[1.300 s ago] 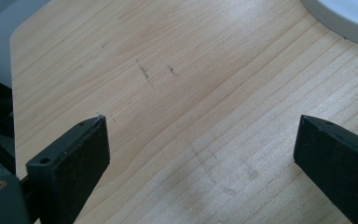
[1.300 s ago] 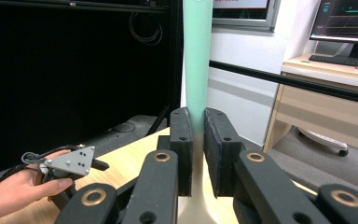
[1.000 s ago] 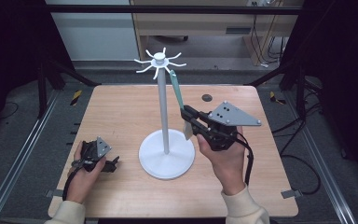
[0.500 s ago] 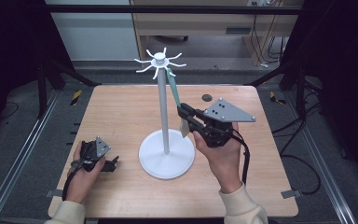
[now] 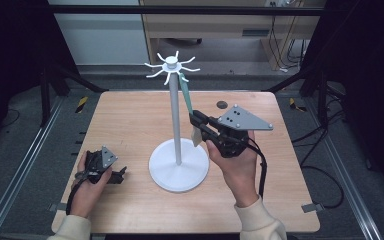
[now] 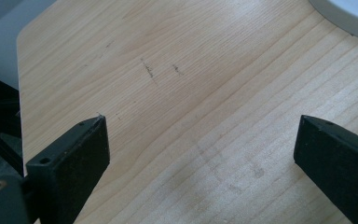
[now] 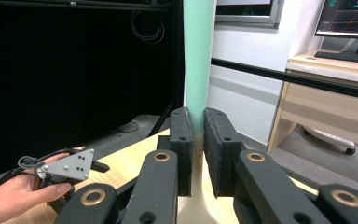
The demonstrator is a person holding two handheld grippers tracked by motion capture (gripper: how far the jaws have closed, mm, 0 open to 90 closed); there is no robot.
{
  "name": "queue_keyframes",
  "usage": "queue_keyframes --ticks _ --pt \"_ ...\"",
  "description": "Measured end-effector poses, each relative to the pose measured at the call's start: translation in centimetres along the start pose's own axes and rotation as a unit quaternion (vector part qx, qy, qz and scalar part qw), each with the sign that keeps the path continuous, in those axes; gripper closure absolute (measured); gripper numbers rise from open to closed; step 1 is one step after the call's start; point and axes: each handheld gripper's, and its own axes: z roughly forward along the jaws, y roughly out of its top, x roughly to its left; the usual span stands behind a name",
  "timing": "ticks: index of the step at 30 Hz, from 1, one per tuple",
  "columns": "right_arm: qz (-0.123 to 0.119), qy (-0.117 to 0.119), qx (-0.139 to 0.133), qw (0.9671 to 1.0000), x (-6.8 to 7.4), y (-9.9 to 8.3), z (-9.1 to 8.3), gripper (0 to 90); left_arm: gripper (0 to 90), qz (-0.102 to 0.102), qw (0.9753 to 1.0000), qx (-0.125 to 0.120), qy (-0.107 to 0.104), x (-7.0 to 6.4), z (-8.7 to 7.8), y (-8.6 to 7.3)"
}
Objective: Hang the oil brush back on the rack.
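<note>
Near the tabletop's (image 5: 130,120) front left corner, my left hand-held gripper (image 5: 121,174) rests idle, jaws spread wide over bare wood. Toward the middle, my right hand-held gripper (image 5: 196,120) is clamped on the lower part of a mint-green spatula (image 5: 185,92), which hangs from a hook of the white rack (image 5: 176,120) standing at the tabletop's centre. I judge this the unhooking step: next I should lift the spatula so its loop clears the hook, then draw it away from the pole without tipping the rack.
</note>
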Motion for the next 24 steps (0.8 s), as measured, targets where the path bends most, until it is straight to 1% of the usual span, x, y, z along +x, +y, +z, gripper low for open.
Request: queue_keyframes --ticks 5,10,14,16,21,22,23,24 --pt "-0.002 -0.002 0.002 1.0 0.2 0.0 0.1 81.8 2.9 0.003 1.0 -0.002 0.0 -0.2 0.1 0.1" --pt "-0.004 -0.003 0.004 1.0 0.2 0.0 0.2 81.5 2.9 0.0 1.0 -0.001 0.0 -0.1 0.1 0.0" --pt "-0.002 -0.002 0.001 1.0 0.2 0.0 0.1 80.5 2.9 0.001 1.0 -0.001 -0.001 -0.1 0.1 0.1" --pt "-0.006 -0.002 0.001 1.0 0.2 0.1 0.0 80.3 2.9 0.001 1.0 -0.002 -0.001 -0.2 0.1 0.1" --pt "-0.013 -0.011 0.001 0.9999 0.2 0.4 -0.6 79.5 2.9 0.001 1.0 -0.001 -0.001 -0.1 0.1 0.1" --pt "-0.016 -0.014 0.002 0.9998 0.2 0.4 -0.7 79.1 2.9 0.001 1.0 -0.001 -0.001 -0.1 0.0 0.1" --pt "-0.02 -0.024 0.005 0.9995 0.1 0.5 -1.0 78.1 2.9 0.001 1.0 -0.001 -0.001 -0.1 0.1 0.1" --pt "-0.02 -0.024 0.005 0.9995 0.1 0.5 -1.0 78.1 2.9 0.001 1.0 -0.001 -0.001 -0.2 0.1 0.1"
